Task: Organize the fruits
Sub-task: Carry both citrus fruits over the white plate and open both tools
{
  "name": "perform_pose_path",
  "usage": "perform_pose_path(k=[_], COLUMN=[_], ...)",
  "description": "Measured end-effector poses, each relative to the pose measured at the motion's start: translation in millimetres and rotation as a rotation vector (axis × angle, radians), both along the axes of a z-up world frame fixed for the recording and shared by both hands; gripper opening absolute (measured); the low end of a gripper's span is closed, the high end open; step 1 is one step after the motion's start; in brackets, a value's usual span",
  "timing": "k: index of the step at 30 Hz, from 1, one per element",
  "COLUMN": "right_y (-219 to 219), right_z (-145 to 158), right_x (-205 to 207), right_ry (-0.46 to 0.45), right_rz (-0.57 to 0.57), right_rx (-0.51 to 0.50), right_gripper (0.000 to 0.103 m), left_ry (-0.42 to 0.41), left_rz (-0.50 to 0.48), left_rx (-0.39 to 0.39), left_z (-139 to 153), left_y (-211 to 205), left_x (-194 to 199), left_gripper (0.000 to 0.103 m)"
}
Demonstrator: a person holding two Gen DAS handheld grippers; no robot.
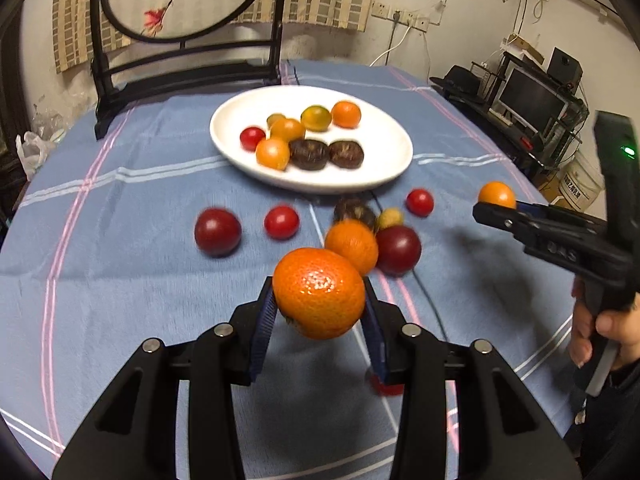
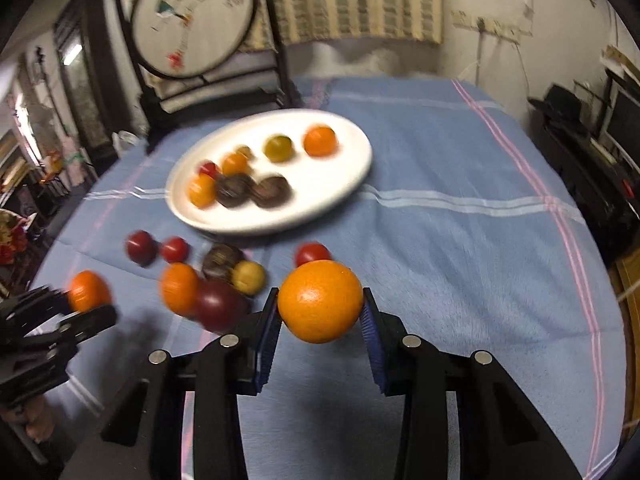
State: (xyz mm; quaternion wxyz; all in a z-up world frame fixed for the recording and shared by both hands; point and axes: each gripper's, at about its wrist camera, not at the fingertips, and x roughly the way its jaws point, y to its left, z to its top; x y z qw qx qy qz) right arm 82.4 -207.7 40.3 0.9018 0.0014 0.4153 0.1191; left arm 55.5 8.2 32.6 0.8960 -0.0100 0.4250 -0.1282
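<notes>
Gripping one fruit in each tool, we are seeing both pairs of ribbed blue pads pressed narrowly against orange peel. In the left wrist view, the left gripper is clamping a pebbly-skinned mandarin at lower centre, clear of the cloth. The right gripper is reaching in from the right edge of that frame, held by a hand, with a smoother orange at its tips; the embossed lettering on its black plastic arm is too faint for us to read.

In the right wrist view that smoother orange is sitting between the right tool's fingers at lower centre.

We are looking at a glossy white oval plate in the upper middle, carrying small round orange, red and greenish fruits plus two dark, wrinkled, flattened ones. Loose fruits are lying below the plate on the woven blue tablecloth with pink and white stripes: two dark red plums, cherry tomatoes and another mandarin.

Printed characters on a white bucket at the right edge are too small for us to read.
</notes>
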Motion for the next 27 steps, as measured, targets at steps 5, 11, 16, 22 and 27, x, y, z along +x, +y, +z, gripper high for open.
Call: perform_pose_path(k=[5, 11, 16, 22, 27], right_y=[11, 29, 43, 50, 53], right_z=[25, 32, 18, -4, -24], right_x=[6, 42, 82, 121, 145], right_ry=[-0.054, -0.064, -0.044, 0.001, 0.042], right_rz=[0.049, 0.077, 0.087, 0.082, 0.069], right_rx=[0.011, -0.016, -0.054, -0.085, -0.097], right_gripper=[0.039, 0.039, 0.04, 0.04, 0.04], left_ry=[-0.028, -0.029, 0.016, 0.054, 0.054], left_rz=[-0.007, 0.014, 0.044, 0.083, 0.099], left_rx=[0.005, 0.0, 0.027, 0.037, 0.044], left_z=[21, 31, 18, 2, -9], left_y=[-8, -16, -20, -16, -15], left_x=[27, 83, 130, 169, 194], left_gripper=[0.04, 0.04, 0.04, 0.04, 0.041])
